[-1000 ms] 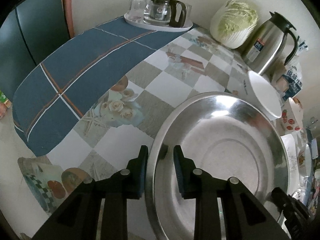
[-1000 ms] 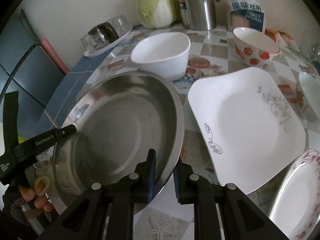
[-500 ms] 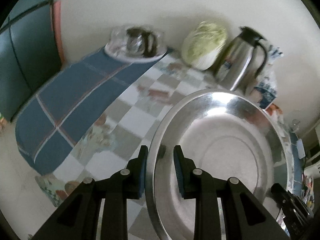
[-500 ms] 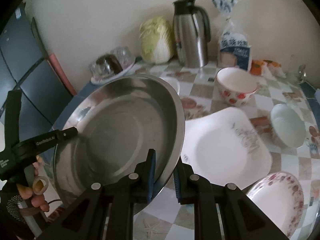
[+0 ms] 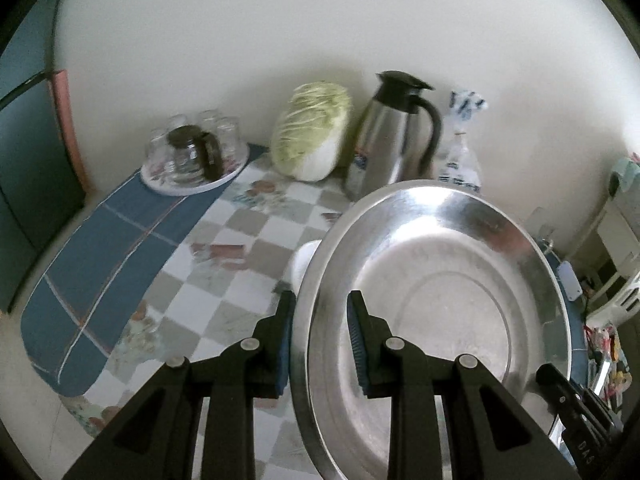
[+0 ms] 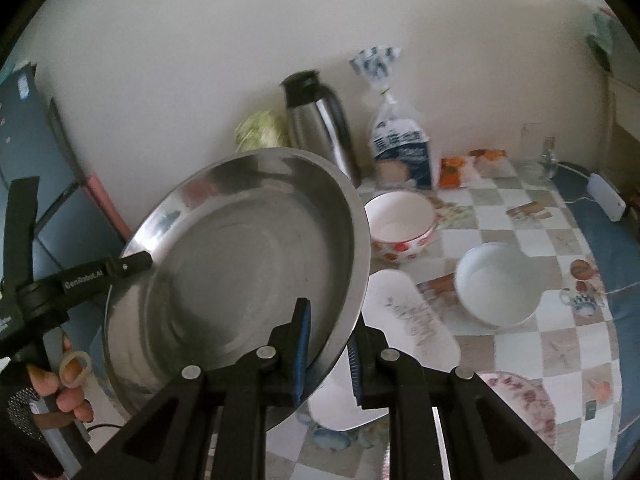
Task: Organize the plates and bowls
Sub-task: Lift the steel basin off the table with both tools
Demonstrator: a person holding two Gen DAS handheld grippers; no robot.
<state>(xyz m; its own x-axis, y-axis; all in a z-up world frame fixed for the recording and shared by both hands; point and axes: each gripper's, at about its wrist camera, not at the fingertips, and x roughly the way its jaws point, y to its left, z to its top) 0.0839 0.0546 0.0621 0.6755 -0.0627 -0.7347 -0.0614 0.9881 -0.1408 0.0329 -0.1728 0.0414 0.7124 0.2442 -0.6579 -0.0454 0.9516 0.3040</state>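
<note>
While the left wrist view shows the left gripper (image 5: 320,344) pinching the near rim of the steel basin (image 5: 440,308), held tilted above the table (image 5: 224,280), we are keeping both grips level. A kettle (image 5: 392,136) and cabbage (image 5: 312,132) are standing behind.

In the right wrist view, the right gripper (image 6: 326,354) is clamping the opposite rim. We are judging the white bowl (image 6: 496,284), strawberry bowl (image 6: 400,226) and square plate (image 6: 400,320) below as obstacles when lowering.
</note>
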